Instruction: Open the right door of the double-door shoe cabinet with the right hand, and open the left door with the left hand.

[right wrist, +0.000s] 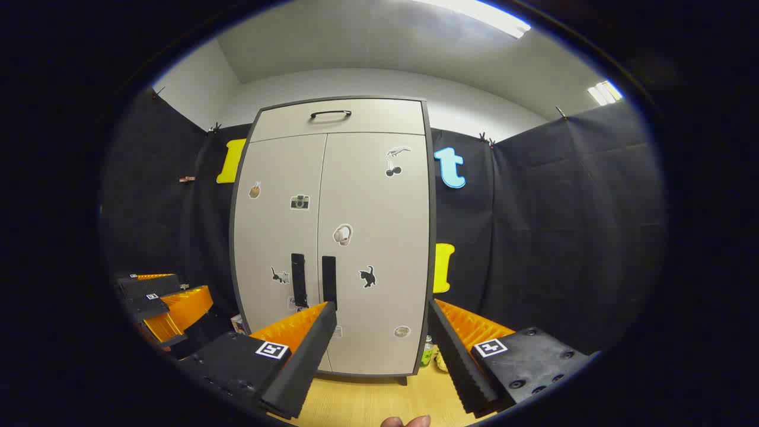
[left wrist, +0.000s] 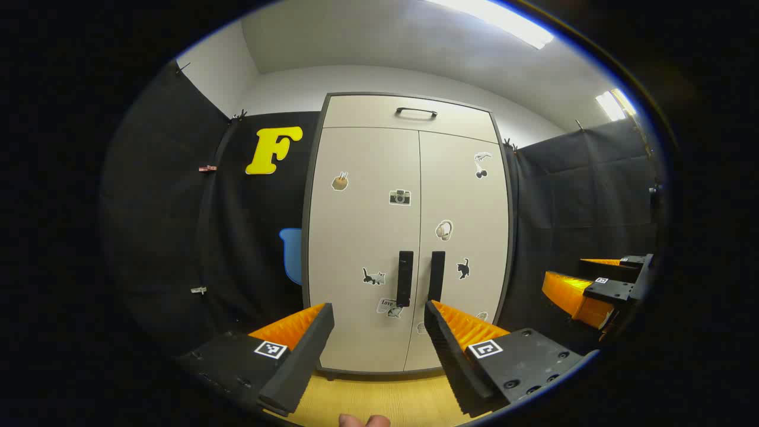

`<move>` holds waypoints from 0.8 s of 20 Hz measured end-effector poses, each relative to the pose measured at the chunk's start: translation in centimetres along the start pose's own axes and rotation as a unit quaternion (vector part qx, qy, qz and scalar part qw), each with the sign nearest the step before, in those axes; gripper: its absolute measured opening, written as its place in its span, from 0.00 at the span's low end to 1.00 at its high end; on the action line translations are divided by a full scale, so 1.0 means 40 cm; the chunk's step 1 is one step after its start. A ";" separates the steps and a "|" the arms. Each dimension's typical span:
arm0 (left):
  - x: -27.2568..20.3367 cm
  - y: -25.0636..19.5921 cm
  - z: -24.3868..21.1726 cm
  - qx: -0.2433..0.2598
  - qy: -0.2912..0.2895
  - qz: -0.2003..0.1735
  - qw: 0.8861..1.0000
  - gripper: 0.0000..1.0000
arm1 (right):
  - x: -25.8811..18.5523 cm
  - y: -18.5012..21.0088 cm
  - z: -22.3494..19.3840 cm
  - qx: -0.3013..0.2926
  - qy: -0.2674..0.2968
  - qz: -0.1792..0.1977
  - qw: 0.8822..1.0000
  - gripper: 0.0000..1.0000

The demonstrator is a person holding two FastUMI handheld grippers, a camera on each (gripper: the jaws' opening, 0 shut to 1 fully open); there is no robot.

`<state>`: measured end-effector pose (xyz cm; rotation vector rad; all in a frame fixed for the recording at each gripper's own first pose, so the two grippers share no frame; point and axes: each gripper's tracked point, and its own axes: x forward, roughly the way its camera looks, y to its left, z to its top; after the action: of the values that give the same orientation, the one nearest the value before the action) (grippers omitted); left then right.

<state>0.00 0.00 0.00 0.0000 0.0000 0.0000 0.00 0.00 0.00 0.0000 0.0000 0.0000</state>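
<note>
— Beige laminate, both doors of the tall dark-framed double-door shoe cabinet are flush and closed, standing centre frame in the left gripper view and a little left of centre in the right gripper view. So which step is this?

— The approach, I'd judge; nothing is gripped. The left tool sits at the bottom of its view with jaws released and empty, and the right tool is likewise spread and holding nothing.

— What does the next move call for?

— The right tool reaching the right door's black vertical bar handle, closing on it and pulling outward; afterwards the left tool on the left door's black vertical bar handle.

— How do they lie?

— Both bars run upright, just beside the centre seam, in the lower half of the doors. The cabinet's long axis is vertical and its front faces the tools.
</note>
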 end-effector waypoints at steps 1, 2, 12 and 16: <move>0.001 -0.001 0.002 -0.002 -0.001 -0.001 1.000 0.95 | 0.001 0.001 -0.003 -0.002 0.001 0.000 1.000 0.97; -0.001 0.000 0.003 -0.003 -0.002 -0.001 1.000 0.95 | 0.001 0.001 -0.003 -0.003 0.002 -0.001 1.000 0.97; -0.004 0.018 0.003 0.001 -0.003 0.002 1.000 0.95 | -0.007 0.016 -0.008 -0.001 0.008 -0.003 1.000 0.97; -0.011 0.019 0.004 0.002 -0.003 0.001 1.000 0.95 | -0.012 0.022 -0.007 0.002 0.005 -0.002 1.000 0.97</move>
<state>-0.44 0.75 0.16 0.0033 -0.0059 0.0019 -0.47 0.90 -0.28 0.0045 0.0108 -0.0043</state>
